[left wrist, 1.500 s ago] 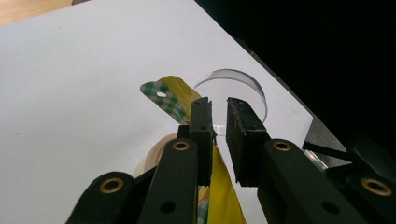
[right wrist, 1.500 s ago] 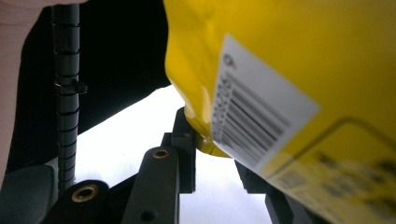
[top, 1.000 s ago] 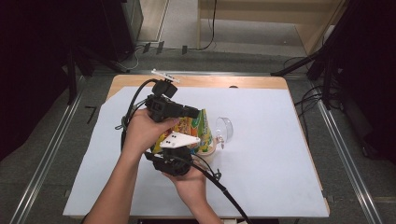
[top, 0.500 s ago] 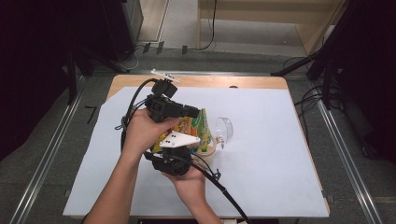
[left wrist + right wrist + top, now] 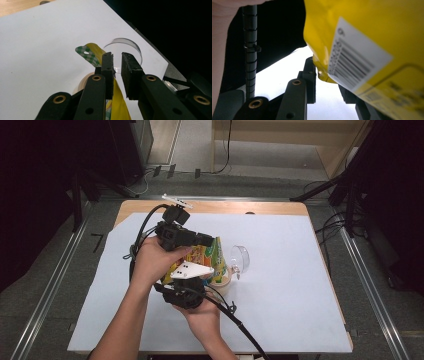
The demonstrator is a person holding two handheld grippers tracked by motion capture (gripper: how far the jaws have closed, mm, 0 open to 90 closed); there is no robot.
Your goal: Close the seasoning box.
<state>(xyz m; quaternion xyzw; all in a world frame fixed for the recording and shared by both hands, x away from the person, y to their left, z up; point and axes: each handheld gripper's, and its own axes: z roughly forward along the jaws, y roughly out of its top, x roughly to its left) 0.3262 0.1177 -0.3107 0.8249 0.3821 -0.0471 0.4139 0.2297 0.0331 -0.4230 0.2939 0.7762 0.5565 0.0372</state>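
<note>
A yellow snack bag with a green-checked top strip is held upright over the white sheet. My left gripper reaches in from the left at the bag's top. Its jaws stand a narrow slit apart, and the yellow film runs up between them along the left pad. My right gripper sits below under its grey plate. Its jaws are closed around the bag's bottom corner. The bag's barcode side hides the right jaw.
A small beige bowl stands right under the bag, and a clear glass sits just to its right. White paper covers the wooden table, with open room on the right half. Cables trail from both grippers.
</note>
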